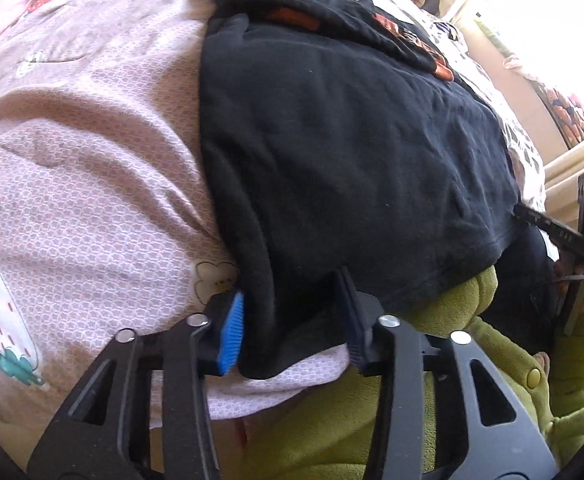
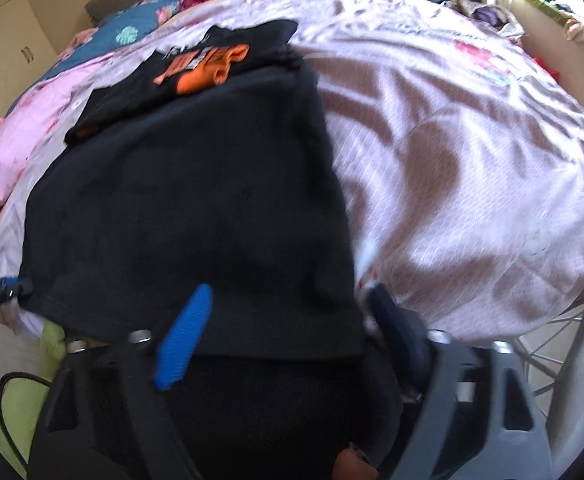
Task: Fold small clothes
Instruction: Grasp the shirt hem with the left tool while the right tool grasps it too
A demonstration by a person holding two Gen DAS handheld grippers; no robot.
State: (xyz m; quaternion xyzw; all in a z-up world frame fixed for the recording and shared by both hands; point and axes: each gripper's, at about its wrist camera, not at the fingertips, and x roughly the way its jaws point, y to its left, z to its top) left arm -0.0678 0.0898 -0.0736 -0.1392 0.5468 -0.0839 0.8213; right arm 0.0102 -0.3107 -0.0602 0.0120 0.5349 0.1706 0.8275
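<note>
While the black garment (image 1: 352, 152) lies spread flat across the pink patterned bedspread (image 1: 92, 160), I have both tongs at its near hem. My left gripper (image 1: 292, 328) stands with its fingers apart, the blue ribbed pad (image 1: 232, 332) on the left and the dark pad (image 1: 352, 320) on the right, and the garment's near left corner hangs down between them. The cloth touches or nearly touches the blue pad, but the fingers are not pressed together on it, so I call this gripper released.

My right gripper (image 2: 288, 332) is also spread wide, one blue finger (image 2: 184, 336) lying over the black cloth and the other dark finger (image 2: 396, 336) just past the garment's right edge. That view is blurred, and more black fabric fills the space under and between the fingers; nothing is pinched there that I can see.

At the far end of the garment lies a second black piece with an orange print (image 2: 204, 64), overlapping the far edge of the first. Beyond it, far left in the right wrist view, sits a pink pillow (image 2: 20, 148) and a blue leaf-patterned one (image 2: 132, 28). My green fleece sleeve (image 1: 452, 312) shows near the hem in the left wrist view, with the right tool's black frame (image 1: 564, 232) at the right edge of the garment.
</note>
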